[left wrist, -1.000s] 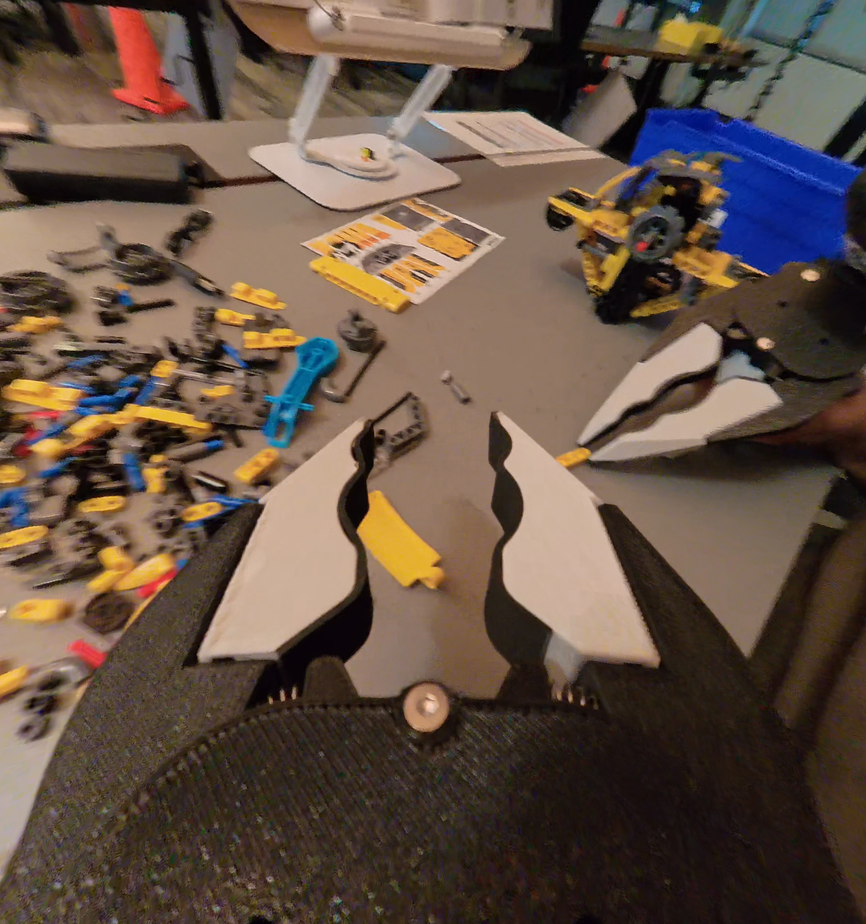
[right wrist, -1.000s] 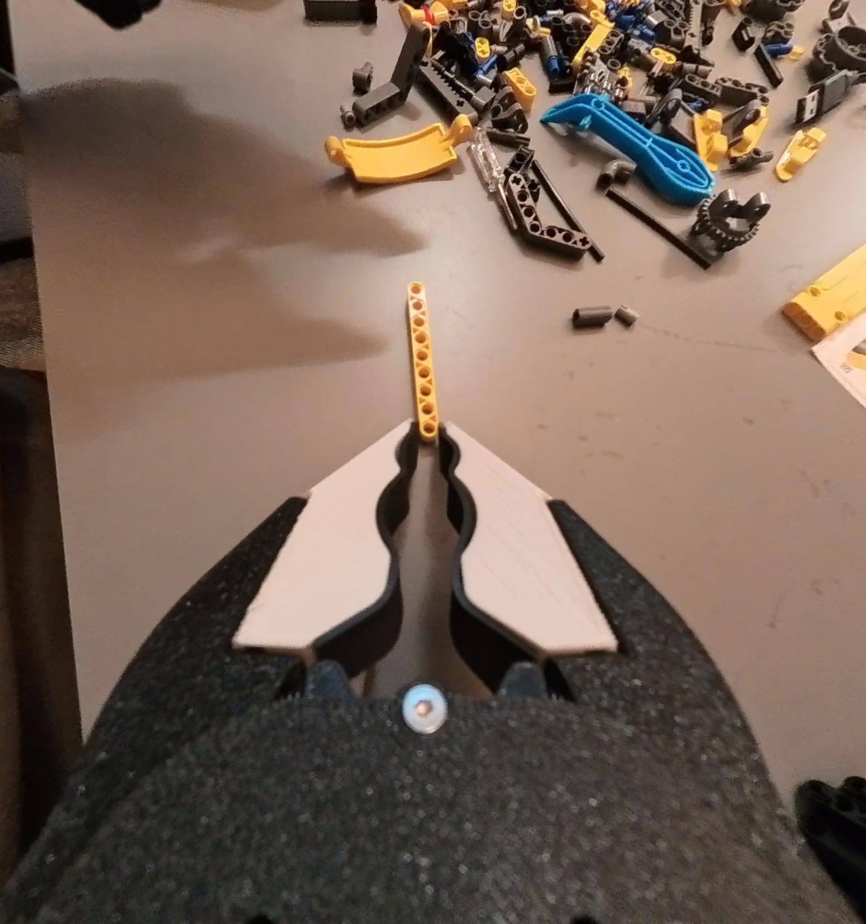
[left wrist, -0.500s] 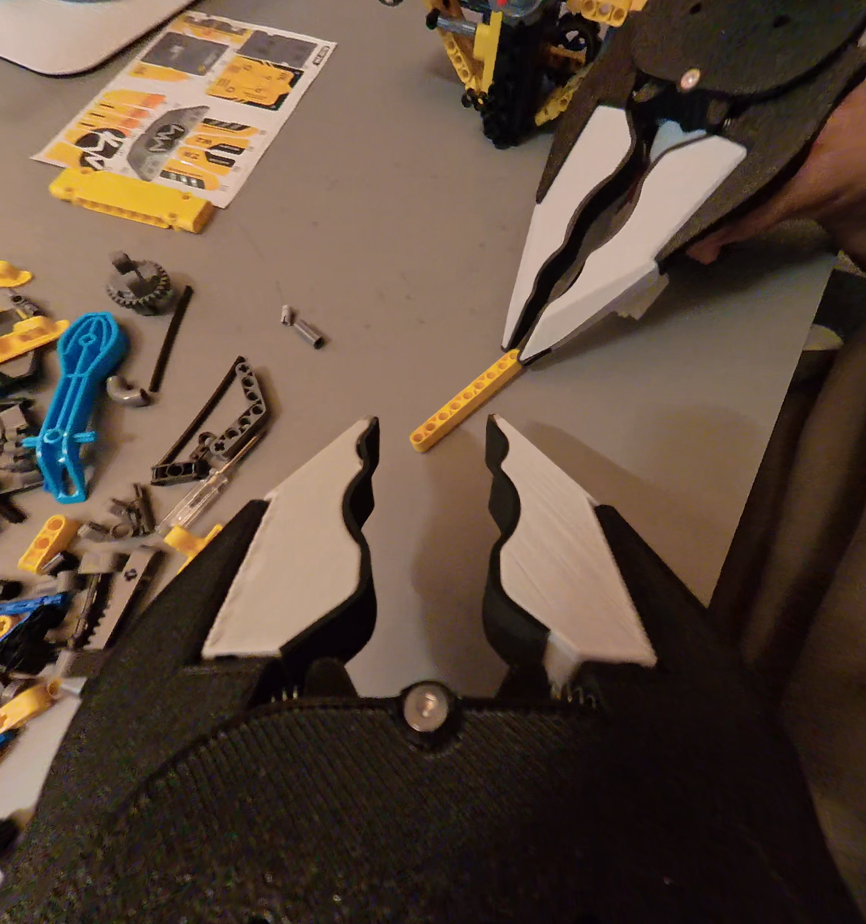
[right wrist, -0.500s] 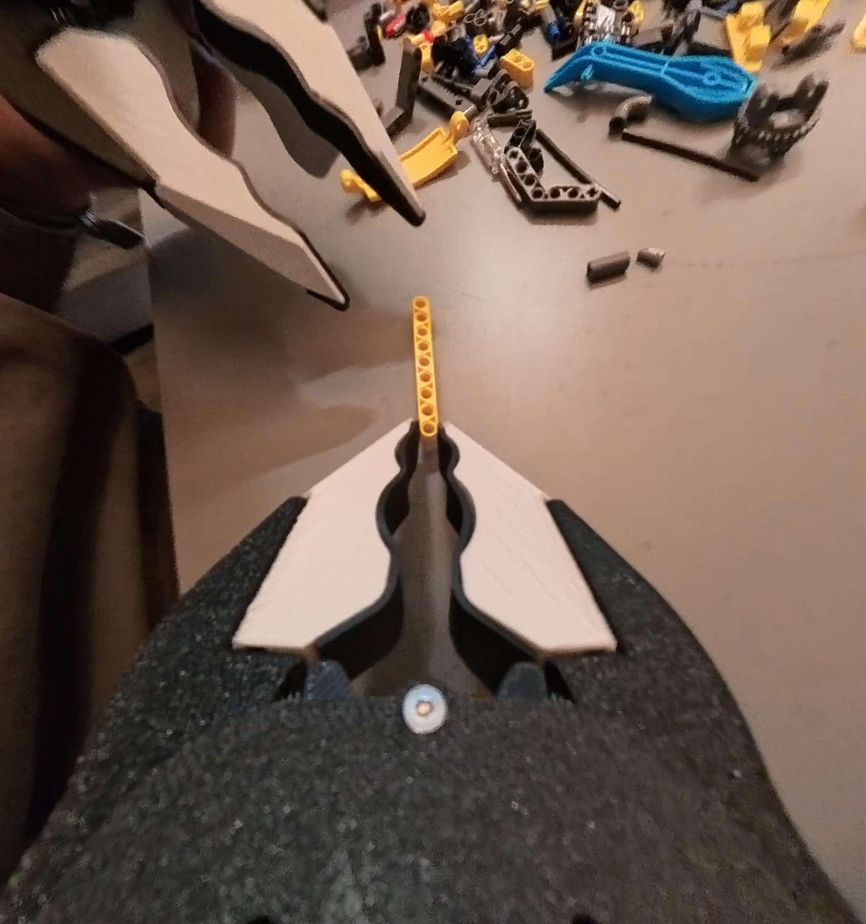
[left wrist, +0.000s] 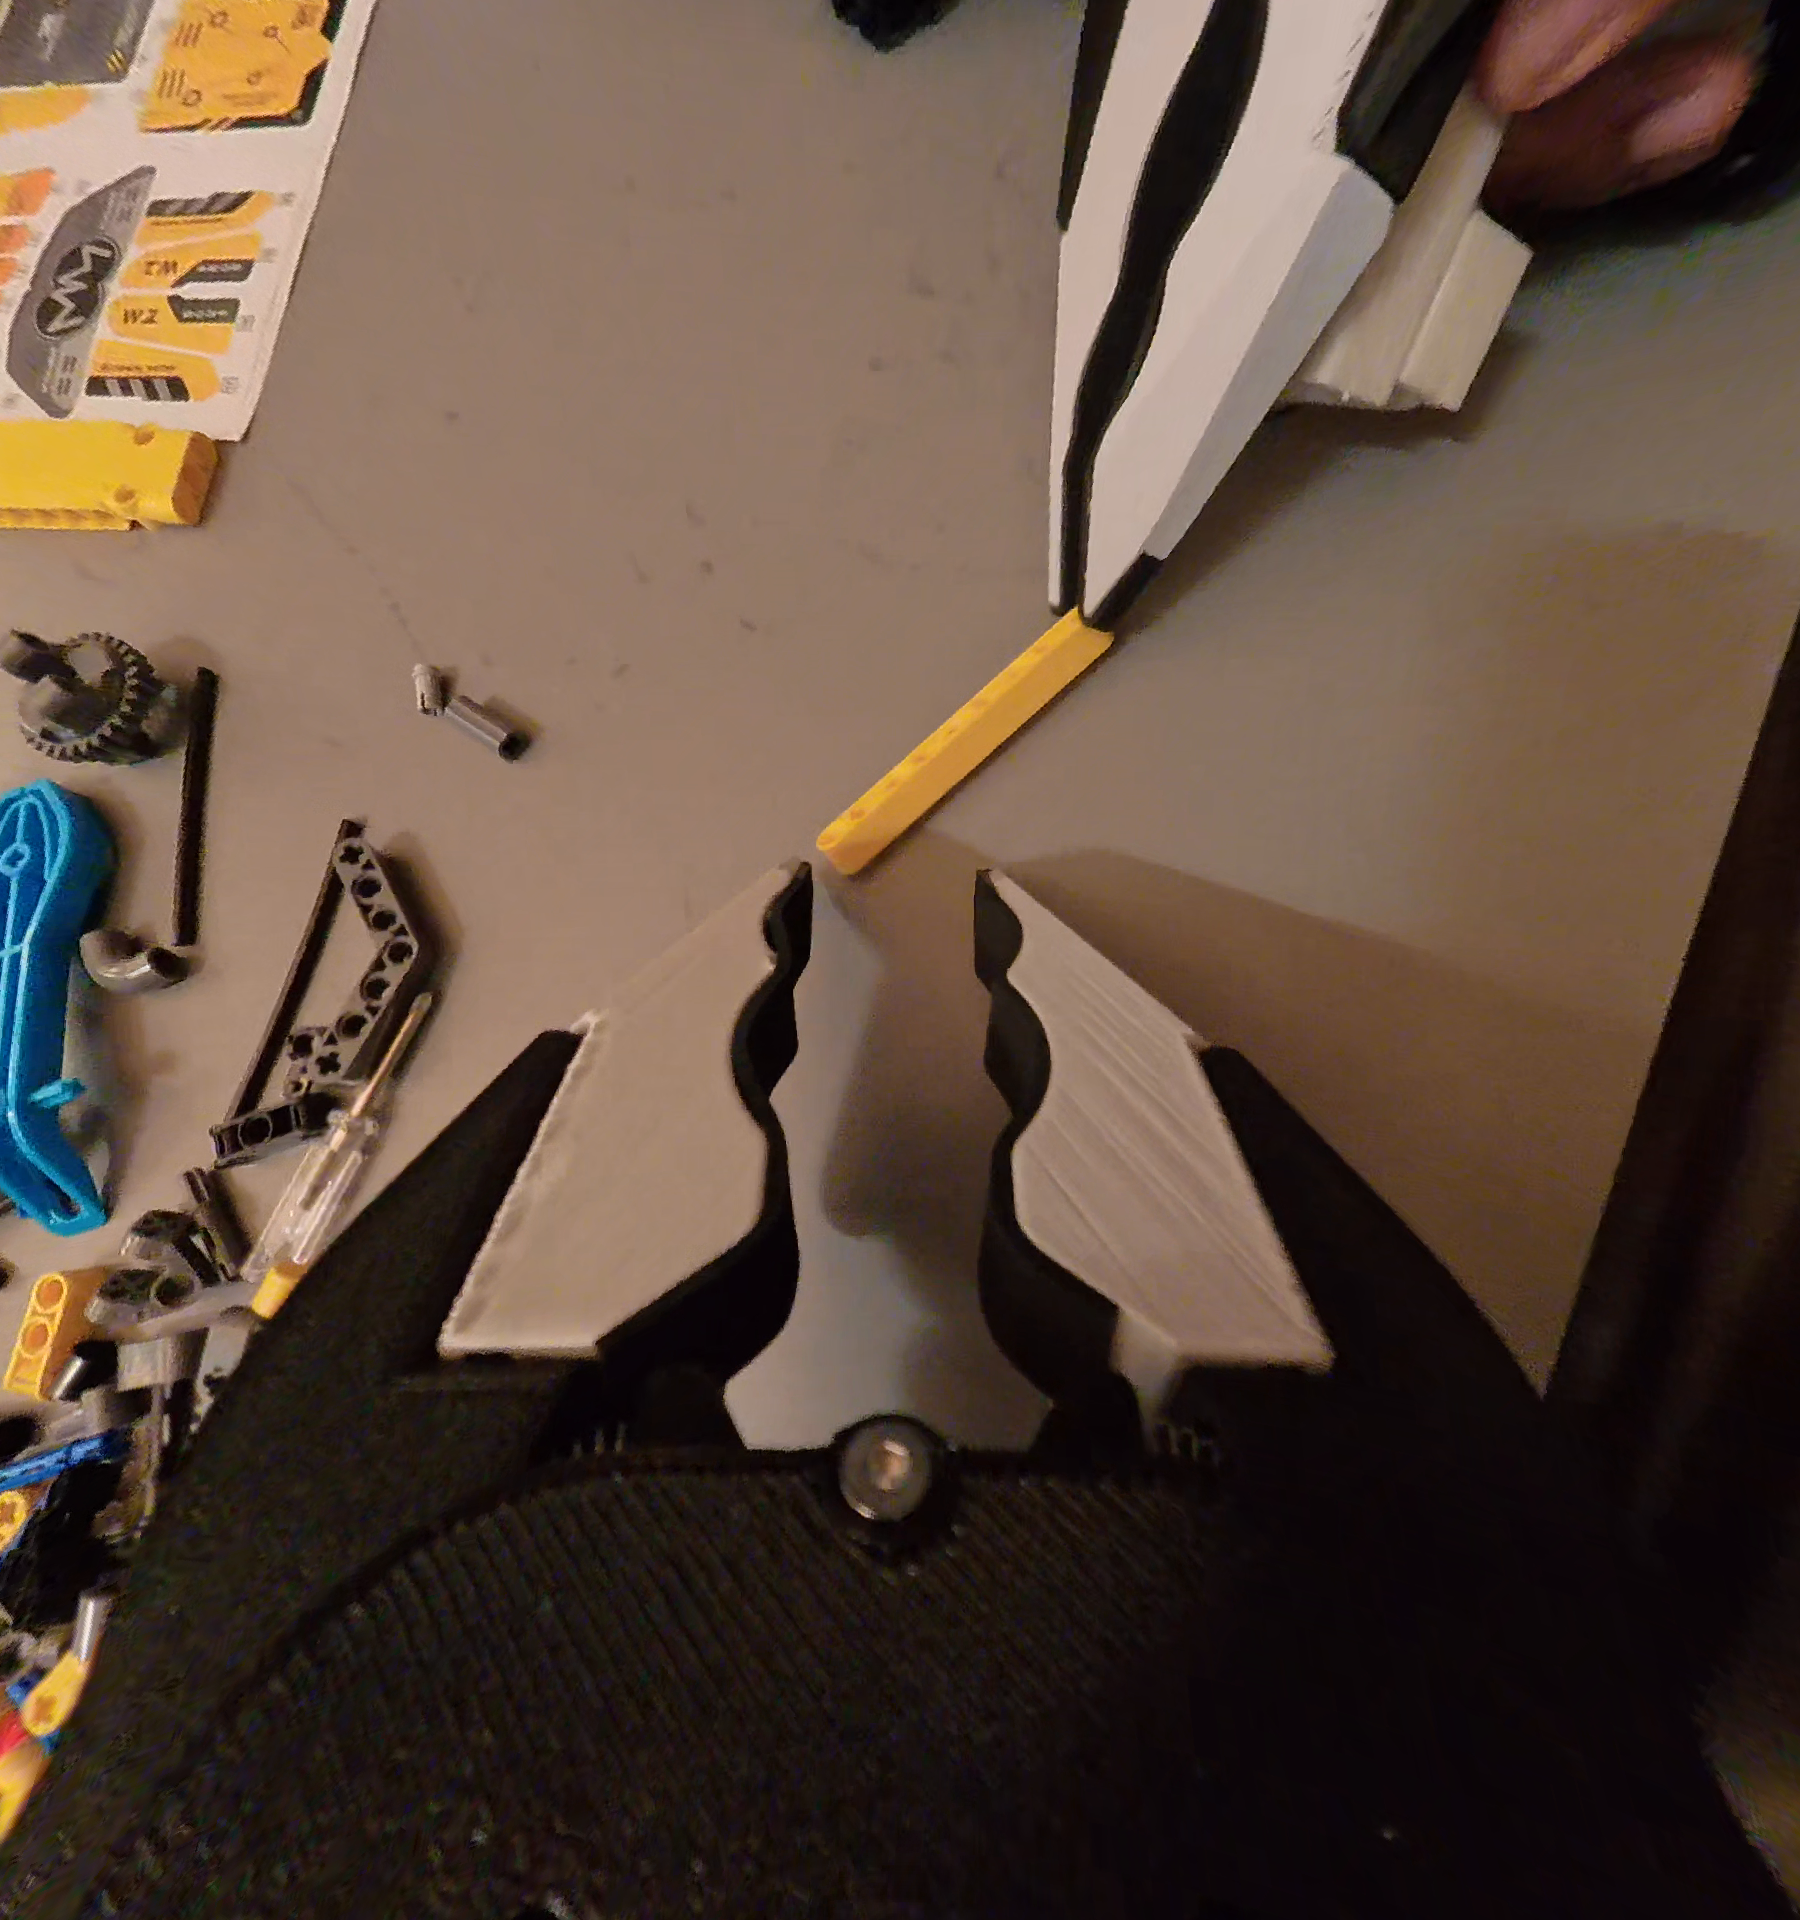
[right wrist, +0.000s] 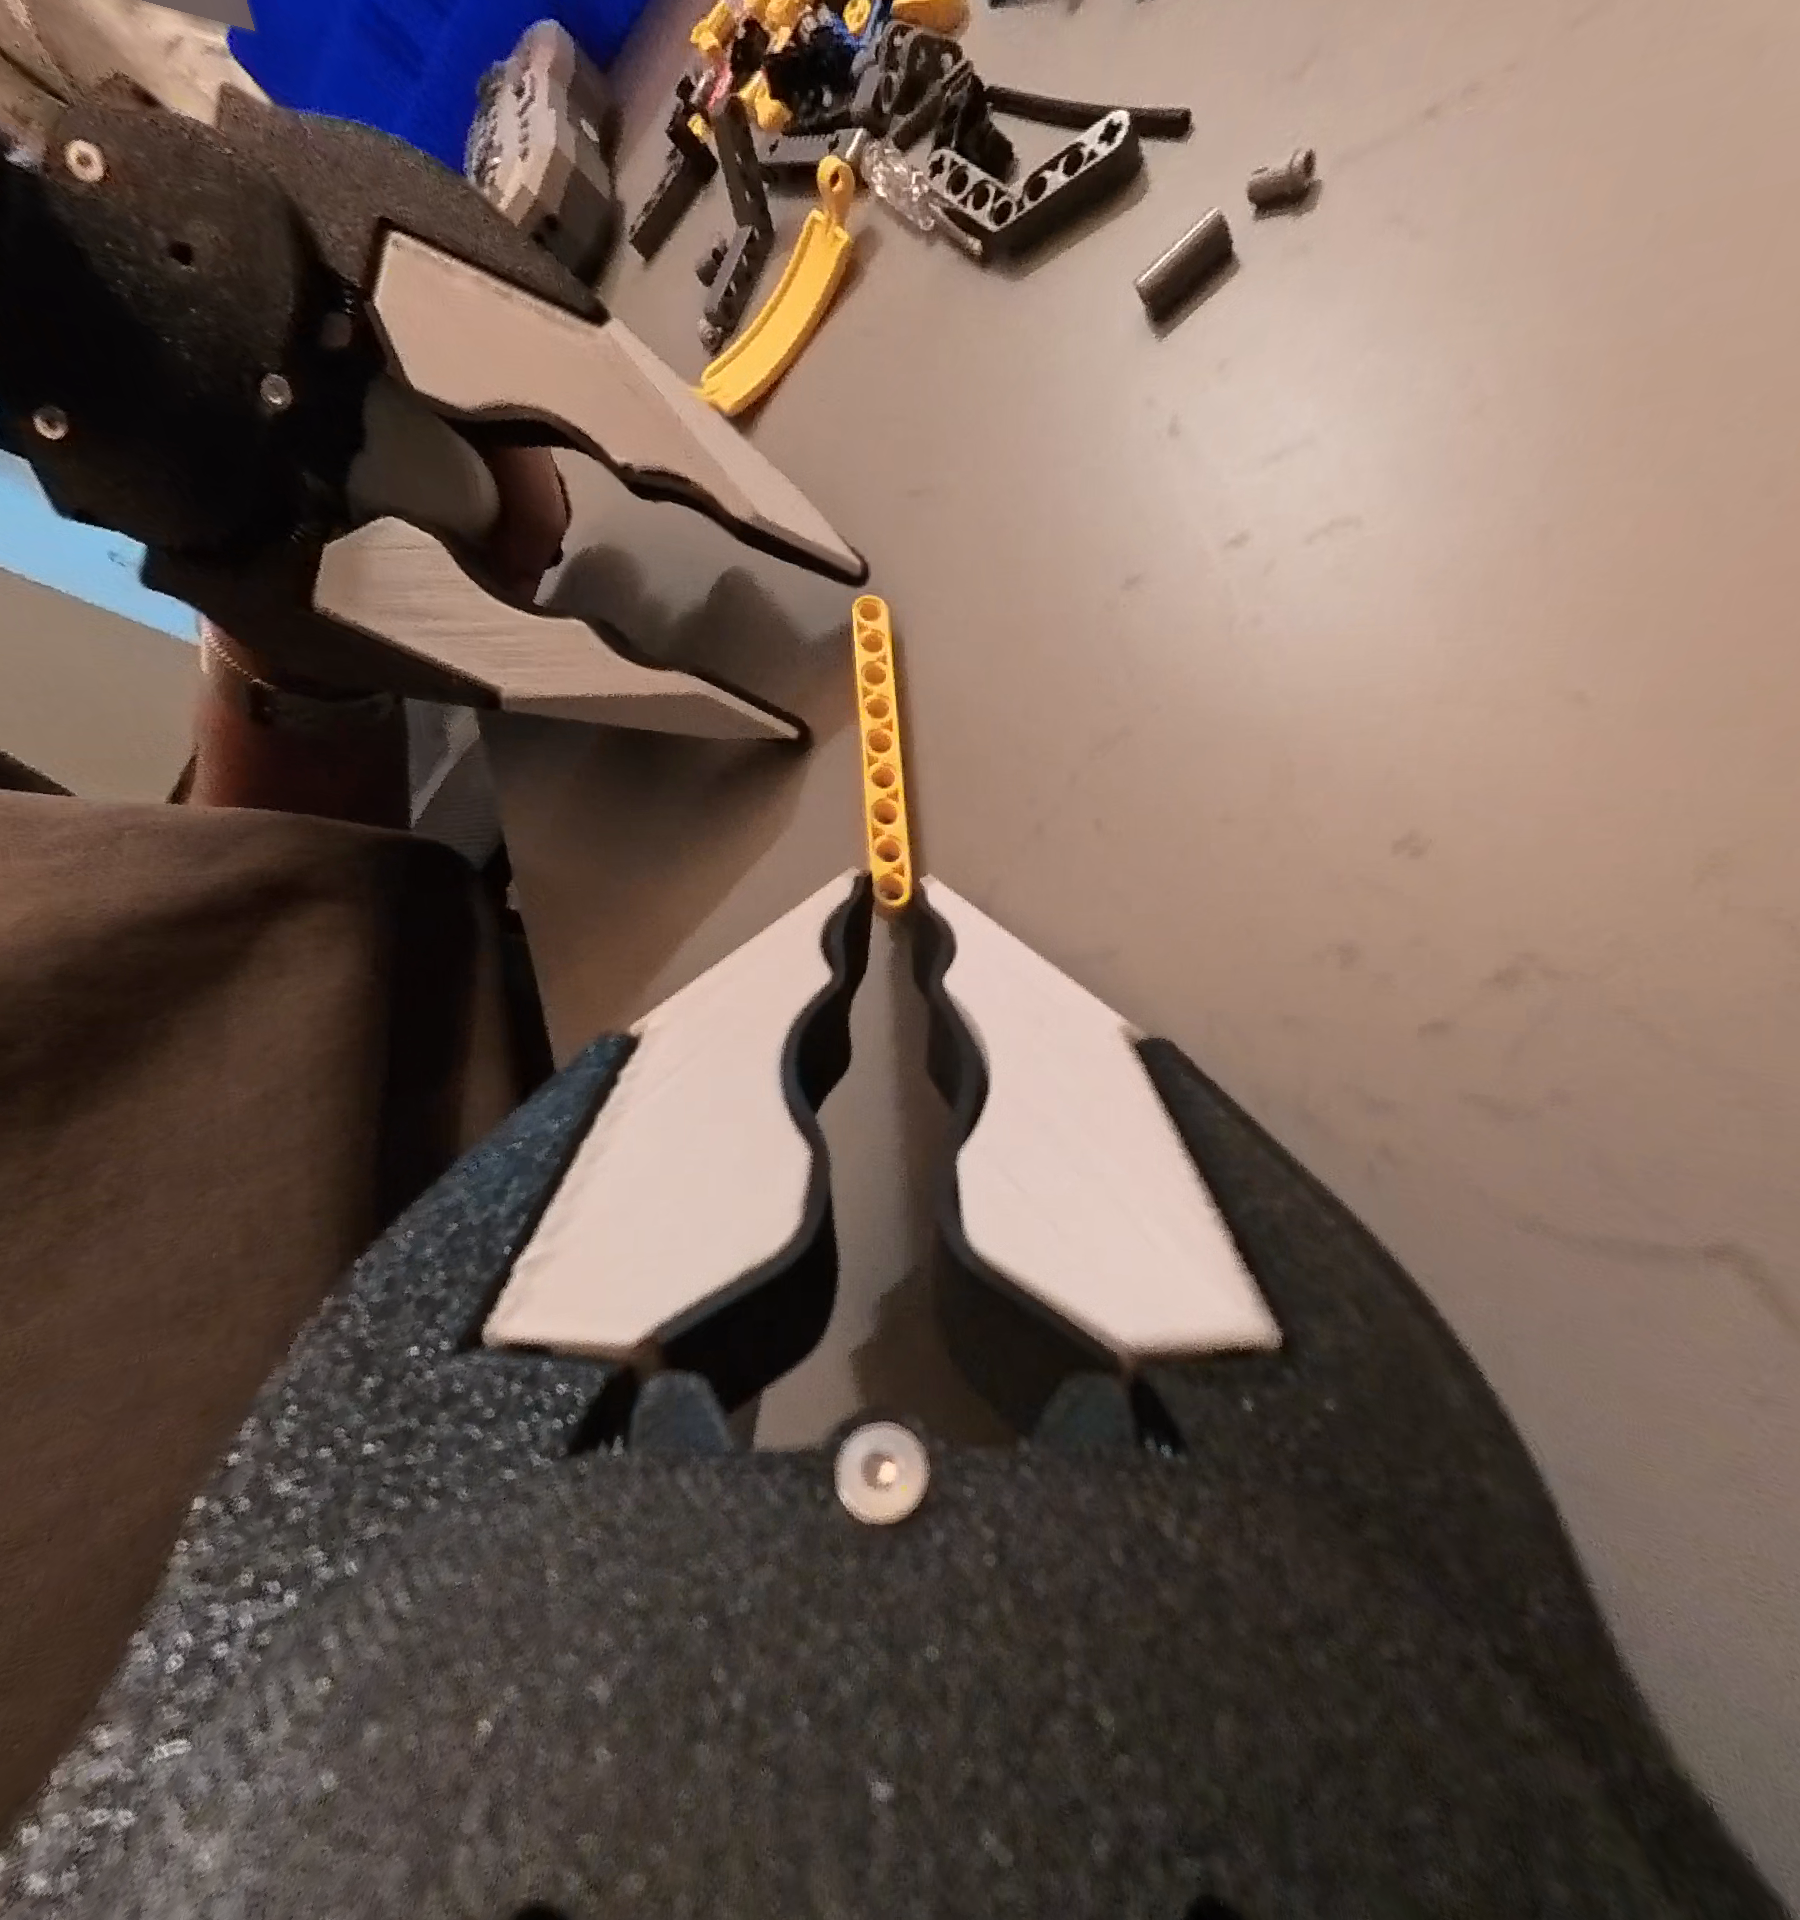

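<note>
Grey surface (left wrist: 667,312) carries loose parts. My right hand-held gripper (right wrist: 891,894) pinches a yellow beam (right wrist: 880,743) by one end; it looks light, stiff. My left hand-held gripper (left wrist: 891,883) is released beside its free end.

Right gripper (right wrist: 890,891) was pinched on the near end of a yellow holed beam (right wrist: 880,740); the beam ran straight out from the fingertips over the grey table (right wrist: 1395,727). Left gripper (right wrist: 828,649) came in from the left, jaws parted, tips just beside the beam's far half, not touching as far as could be seen. Beyond lay a curved yellow piece (right wrist: 784,312), a black angled beam (right wrist: 1047,182), two short dark pins (right wrist: 1182,262), and a blurred pile of yellow and black parts (right wrist: 802,62). Brown fabric (right wrist: 200,1039) filled the lower left.
</note>
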`<state>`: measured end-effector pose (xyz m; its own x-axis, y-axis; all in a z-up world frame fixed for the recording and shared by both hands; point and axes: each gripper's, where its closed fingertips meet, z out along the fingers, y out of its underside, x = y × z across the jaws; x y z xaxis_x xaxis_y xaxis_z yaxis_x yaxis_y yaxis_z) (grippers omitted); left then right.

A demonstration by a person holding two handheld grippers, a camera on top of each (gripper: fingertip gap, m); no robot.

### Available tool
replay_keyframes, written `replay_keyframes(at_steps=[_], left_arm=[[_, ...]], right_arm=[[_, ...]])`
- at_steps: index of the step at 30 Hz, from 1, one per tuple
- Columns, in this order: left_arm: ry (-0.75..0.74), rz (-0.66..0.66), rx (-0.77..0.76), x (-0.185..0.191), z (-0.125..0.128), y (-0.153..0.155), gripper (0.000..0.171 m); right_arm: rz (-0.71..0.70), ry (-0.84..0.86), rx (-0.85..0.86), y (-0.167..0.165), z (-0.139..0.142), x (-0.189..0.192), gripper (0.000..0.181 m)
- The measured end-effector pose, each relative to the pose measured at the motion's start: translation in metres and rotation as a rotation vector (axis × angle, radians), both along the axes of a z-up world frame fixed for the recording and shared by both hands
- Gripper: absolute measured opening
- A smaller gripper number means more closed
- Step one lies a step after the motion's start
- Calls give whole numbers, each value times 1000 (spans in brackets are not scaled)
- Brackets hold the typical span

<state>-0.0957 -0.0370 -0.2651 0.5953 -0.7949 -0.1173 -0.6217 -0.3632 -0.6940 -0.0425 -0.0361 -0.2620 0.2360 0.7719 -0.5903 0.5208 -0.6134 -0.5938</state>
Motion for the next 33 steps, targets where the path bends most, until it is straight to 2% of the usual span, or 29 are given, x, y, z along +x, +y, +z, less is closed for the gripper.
replay_keyframes(at_steps=[8,12,16,19,25,33], left_arm=[[-9,-5,43,8,2,16,30],[-19,-8,52,14,1,22,30],[-28,-9,37,14,-1,22,27],[-32,-5,17,14,-2,21,23],[-21,-10,-16,16,-3,12,21],[-40,0,-23,14,-4,8,24]], right_arm=[[-42,-6,77,11,1,7,12],[-62,-8,136,17,3,12,24],[-25,12,239,13,10,12,35],[-13,-23,351,14,9,12,34],[-2,-197,603,29,-5,19,27],[-14,-165,532,31,-4,20,24]])
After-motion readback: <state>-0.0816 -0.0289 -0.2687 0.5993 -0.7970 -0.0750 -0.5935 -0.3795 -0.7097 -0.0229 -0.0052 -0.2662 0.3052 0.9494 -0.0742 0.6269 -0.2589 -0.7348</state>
